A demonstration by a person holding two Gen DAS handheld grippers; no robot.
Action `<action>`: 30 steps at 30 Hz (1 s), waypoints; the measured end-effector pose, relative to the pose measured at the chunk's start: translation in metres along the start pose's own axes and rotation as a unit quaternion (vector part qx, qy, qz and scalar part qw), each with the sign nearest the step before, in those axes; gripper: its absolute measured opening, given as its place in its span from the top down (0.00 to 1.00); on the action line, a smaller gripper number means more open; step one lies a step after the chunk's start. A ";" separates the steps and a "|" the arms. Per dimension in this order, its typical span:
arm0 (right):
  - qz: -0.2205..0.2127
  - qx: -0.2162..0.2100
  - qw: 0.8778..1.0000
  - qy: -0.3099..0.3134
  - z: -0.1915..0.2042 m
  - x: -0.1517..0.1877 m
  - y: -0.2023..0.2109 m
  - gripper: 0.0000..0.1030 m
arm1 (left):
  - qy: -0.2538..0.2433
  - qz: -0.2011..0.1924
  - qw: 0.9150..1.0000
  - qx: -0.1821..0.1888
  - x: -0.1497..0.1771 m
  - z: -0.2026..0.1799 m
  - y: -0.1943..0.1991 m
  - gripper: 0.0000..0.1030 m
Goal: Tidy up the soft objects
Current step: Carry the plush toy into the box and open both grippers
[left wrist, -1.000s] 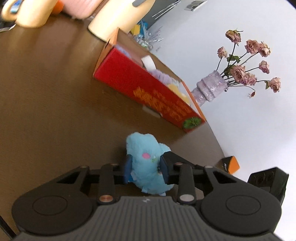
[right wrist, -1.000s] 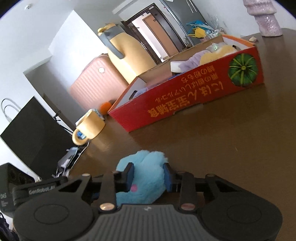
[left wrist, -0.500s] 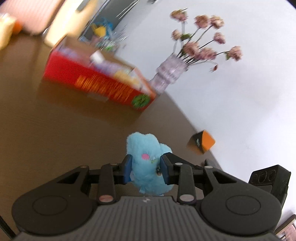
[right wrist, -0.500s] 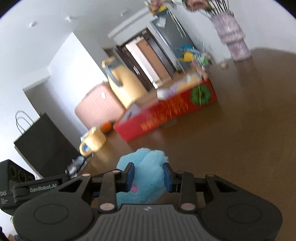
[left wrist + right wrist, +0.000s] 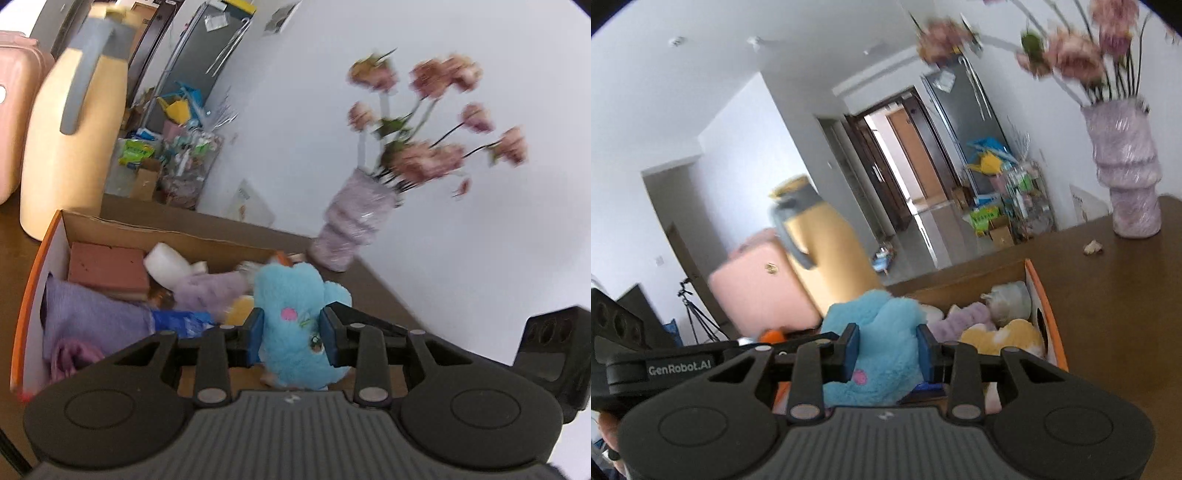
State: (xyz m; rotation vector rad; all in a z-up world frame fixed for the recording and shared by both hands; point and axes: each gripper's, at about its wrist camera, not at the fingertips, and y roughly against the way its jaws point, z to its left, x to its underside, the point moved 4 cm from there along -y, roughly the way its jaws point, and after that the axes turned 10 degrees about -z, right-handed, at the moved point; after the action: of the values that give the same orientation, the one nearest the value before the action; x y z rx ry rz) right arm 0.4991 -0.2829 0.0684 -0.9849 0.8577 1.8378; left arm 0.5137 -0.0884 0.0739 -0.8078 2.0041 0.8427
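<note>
Count on inspection: one blue plush toy [image 5: 295, 317], held between two grippers (left gripper [image 5: 291, 334], right gripper [image 5: 887, 350]). One cardboard box [image 5: 33, 288]. Inside it: one brick-red block [image 5: 107, 269], one yellow plush [image 5: 1001, 338], one purple cloth [image 5: 92, 317]. One vase [image 5: 1126, 177] of flowers. One yellow jug [image 5: 70, 136].

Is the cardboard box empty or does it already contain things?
Not empty: the cardboard box holds a yellow plush and purple cloth.

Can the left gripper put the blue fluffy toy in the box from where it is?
Probably yes. The left gripper is shut on the blue plush toy, holding it over the open-topped cardboard box. No lid blocks it, though other soft things already fill much of the floor.
</note>
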 end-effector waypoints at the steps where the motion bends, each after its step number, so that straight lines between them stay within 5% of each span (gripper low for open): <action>1: 0.010 0.004 1.000 0.003 -0.007 0.004 -0.014 0.69 | -0.006 0.006 1.000 -0.008 0.001 0.007 -0.012 0.68; 5: 0.058 0.029 0.998 0.017 -0.027 0.033 -0.046 0.70 | -0.027 0.058 0.997 -0.037 0.024 0.031 -0.051 0.74; 7: 0.081 0.047 0.995 0.046 -0.030 0.046 -0.053 0.84 | -0.047 0.081 0.994 -0.048 0.038 0.038 -0.059 0.81; 9: 0.104 0.067 0.988 0.087 -0.028 0.057 -0.058 0.86 | -0.058 0.102 0.991 -0.063 0.049 0.042 -0.064 0.81; 15: 0.127 0.063 0.985 0.094 -0.023 0.052 -0.056 0.86 | -0.068 0.108 0.988 -0.088 0.049 0.045 -0.060 0.80; 20: 0.075 0.057 0.989 0.112 -0.004 0.003 -0.003 0.83 | -0.105 0.070 0.985 -0.119 0.018 0.028 -0.011 0.65; 22: 0.052 0.065 0.988 0.132 0.003 -0.021 0.027 0.83 | -0.131 0.047 0.980 -0.142 0.002 0.022 0.017 0.50; 25: 0.032 0.088 0.982 0.163 0.005 -0.046 0.064 0.63 | -0.173 0.009 0.967 -0.186 -0.013 0.015 0.061 0.22; 30: -0.021 0.126 0.975 0.180 0.006 -0.061 0.115 0.23 | -0.201 -0.098 0.941 -0.255 -0.018 0.007 0.131 0.05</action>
State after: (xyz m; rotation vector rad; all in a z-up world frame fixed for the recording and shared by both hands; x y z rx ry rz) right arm 0.4130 -0.3452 0.1444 -1.1790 1.2450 1.4894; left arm 0.4241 -0.0039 0.1215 -1.0044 1.3350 1.3145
